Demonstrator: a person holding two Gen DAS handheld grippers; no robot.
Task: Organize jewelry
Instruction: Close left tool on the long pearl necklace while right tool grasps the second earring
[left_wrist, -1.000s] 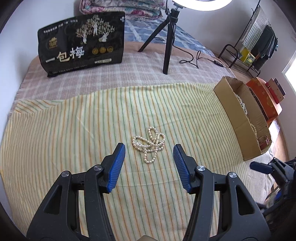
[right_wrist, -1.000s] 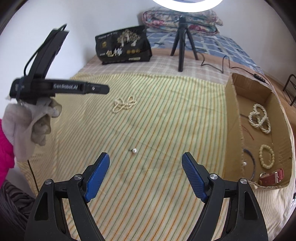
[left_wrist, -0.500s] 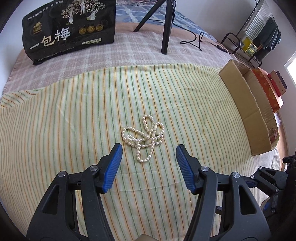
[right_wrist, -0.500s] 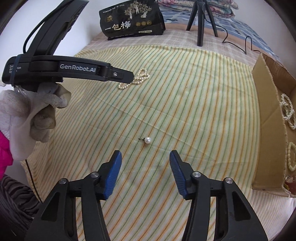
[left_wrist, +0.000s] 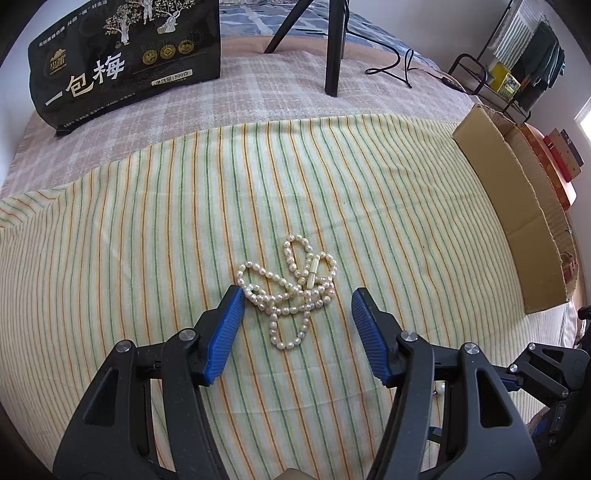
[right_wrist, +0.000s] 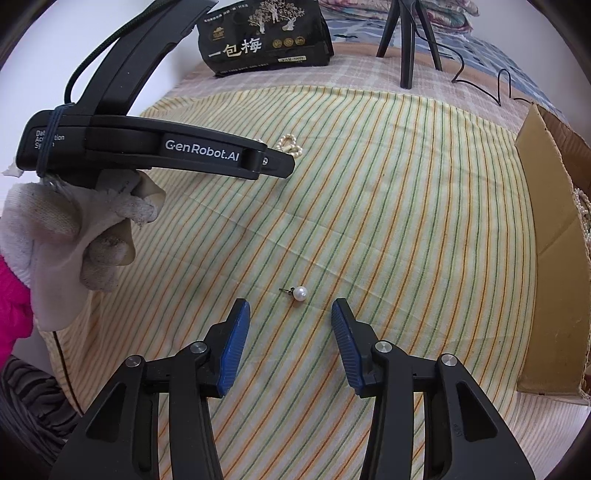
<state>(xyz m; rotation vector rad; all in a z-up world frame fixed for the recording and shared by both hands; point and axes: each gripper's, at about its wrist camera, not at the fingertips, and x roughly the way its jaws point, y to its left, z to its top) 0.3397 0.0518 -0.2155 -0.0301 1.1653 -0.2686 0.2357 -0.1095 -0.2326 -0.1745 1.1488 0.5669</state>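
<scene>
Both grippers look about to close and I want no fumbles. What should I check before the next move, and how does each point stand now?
1. Left gripper open: ok, both blue pads apart.
2. Pearl necklace between the left pads: ok, though the left pad sits at the strand's edge and loops reach beyond the tips.
3. Right gripper open: ok.
4. Pearl stud earring centred for the right gripper: not ok yet, it lies just ahead of the fingertips.
5. Cardboard box open to receive items: ok, pearls show inside at the view's edge.
6. Pads low enough to touch the striped cloth: cannot tell.
</scene>
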